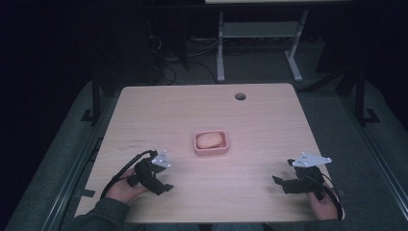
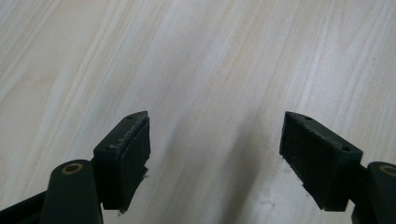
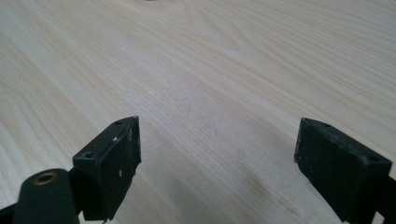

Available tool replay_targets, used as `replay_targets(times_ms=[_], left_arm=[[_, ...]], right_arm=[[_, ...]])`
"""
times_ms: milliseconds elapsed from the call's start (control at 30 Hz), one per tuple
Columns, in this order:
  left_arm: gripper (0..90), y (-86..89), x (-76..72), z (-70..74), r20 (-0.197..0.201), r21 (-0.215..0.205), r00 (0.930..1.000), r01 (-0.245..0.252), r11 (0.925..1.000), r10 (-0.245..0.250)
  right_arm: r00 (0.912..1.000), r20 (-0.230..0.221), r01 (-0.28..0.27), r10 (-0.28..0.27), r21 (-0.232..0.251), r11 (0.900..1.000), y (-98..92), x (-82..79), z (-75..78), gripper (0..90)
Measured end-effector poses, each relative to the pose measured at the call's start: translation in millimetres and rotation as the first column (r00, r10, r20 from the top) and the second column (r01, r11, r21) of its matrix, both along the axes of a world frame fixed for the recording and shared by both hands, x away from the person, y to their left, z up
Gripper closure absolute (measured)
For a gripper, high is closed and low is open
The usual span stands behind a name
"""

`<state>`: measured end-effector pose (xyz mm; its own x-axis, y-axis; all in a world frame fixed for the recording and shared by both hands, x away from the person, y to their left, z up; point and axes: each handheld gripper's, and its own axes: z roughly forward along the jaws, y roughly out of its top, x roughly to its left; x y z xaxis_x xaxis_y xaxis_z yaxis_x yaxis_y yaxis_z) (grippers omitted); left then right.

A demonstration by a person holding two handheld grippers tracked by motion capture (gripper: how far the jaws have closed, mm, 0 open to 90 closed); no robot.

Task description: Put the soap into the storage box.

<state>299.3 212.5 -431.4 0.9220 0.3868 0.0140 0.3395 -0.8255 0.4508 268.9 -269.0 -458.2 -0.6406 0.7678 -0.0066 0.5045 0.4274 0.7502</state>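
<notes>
Both grippers are black, each topped by a grey three-cornered plate (image 1: 162, 159). A black cable (image 1: 120, 174) trails from the left gripper (image 2: 215, 154). Its pads (image 2: 135, 156) look worn; brass eyelets sit behind them.

One pink dish (image 1: 210, 144), one soap (image 1: 208, 139) (inside it), two grippers.

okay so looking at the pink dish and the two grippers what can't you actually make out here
- High view: what the pale lump in the pink dish is; too small and dim.
- High view: how wide the left gripper and right gripper stand; too small. Each gripper's own view shows its jaws apart.
- High view: the person's arms, cut off by the bottom edge.
</notes>
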Motion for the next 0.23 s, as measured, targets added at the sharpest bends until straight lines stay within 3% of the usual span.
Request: replay_targets(times_ms=[233], left_arm=[[24.3, 11.6, -11.9, -2.6, 0.007, -0.009, 0.9996, -0.029, 0.9996, 0.029]], right_arm=[[1.0000, 0.005, -0.002, 0.002, 0.005, 1.000, 0.1, -2.4, 1.6, 14.1]])
